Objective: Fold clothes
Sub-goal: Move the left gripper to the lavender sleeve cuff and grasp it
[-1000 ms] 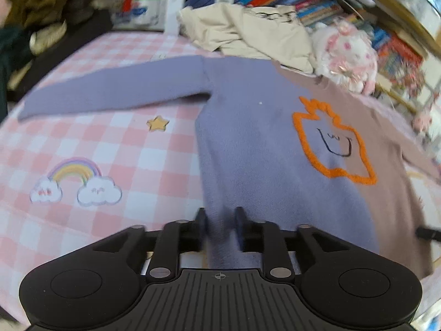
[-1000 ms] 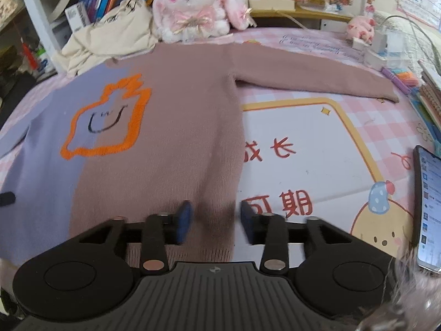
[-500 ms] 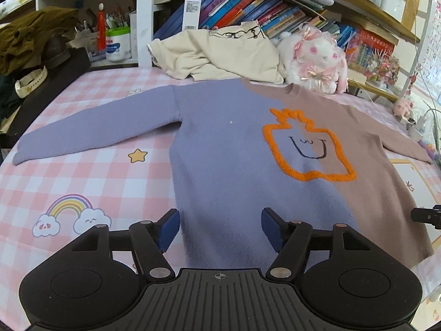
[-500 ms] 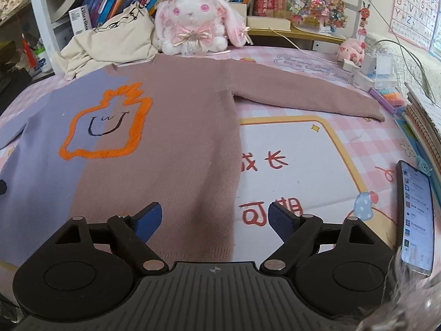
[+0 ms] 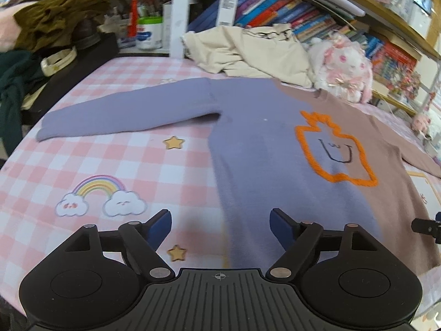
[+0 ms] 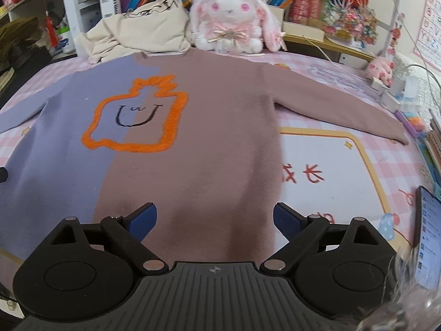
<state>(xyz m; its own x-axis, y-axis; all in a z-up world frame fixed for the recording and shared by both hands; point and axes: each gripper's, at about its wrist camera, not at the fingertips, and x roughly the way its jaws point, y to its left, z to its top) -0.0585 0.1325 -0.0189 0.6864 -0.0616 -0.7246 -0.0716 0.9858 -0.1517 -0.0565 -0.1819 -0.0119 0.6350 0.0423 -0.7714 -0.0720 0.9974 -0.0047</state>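
Observation:
A half purple, half brown sweater [image 5: 270,138] with an orange outlined face lies flat on the pink checked cloth, both sleeves spread out; it also shows in the right wrist view [image 6: 209,127]. My left gripper [image 5: 220,227] is open and empty above the sweater's lower left hem edge. My right gripper [image 6: 216,222] is open and empty above the brown lower hem. The purple sleeve [image 5: 124,113] stretches left, the brown sleeve [image 6: 339,110] right.
A cream garment [image 5: 248,52] and a white plush bunny [image 6: 228,27] sit behind the collar. Bookshelves [image 5: 275,13] run along the back. A phone [image 6: 427,237] lies at the right edge, dark clothes [image 5: 16,82] at the far left.
Both grippers have opened, letting go of the sweater's hem, and lifted back from it. The sweater lies flat and still.

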